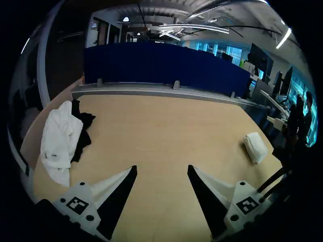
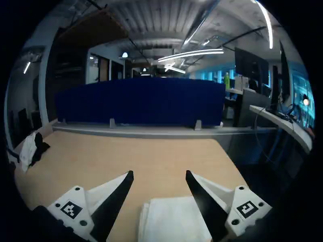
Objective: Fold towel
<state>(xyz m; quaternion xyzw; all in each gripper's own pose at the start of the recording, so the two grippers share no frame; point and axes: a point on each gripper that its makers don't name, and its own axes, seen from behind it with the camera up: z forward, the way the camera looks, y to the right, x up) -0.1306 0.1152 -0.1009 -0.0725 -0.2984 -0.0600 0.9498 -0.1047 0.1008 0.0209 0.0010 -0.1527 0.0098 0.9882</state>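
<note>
Your right gripper (image 2: 159,173), fingers spread, frames the folded towel (image 2: 173,220); clamp carelessly and you rumple its layers. Your left gripper (image 1: 162,167) gapes empty.

The folded towel (image 2: 169,220) is cut off at its near end. At the counter's (image 1: 161,129) left edge, a black cloth (image 1: 82,137) lies half-hidden under a white towel (image 1: 58,141).

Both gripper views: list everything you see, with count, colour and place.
Folded towel: one, white, table's right edge
Loose towel: one, white, table's far left
Cloth: one, black, touching the loose towel
Table: one, light wood, under everything
Divider: one, dark blue, behind the table
Monitors: several, dark, far right
Person: one, dark, far right
Left tool: one, white and black, open, over bare table
Right tool: one, white and black, open, over the folded towel
</note>
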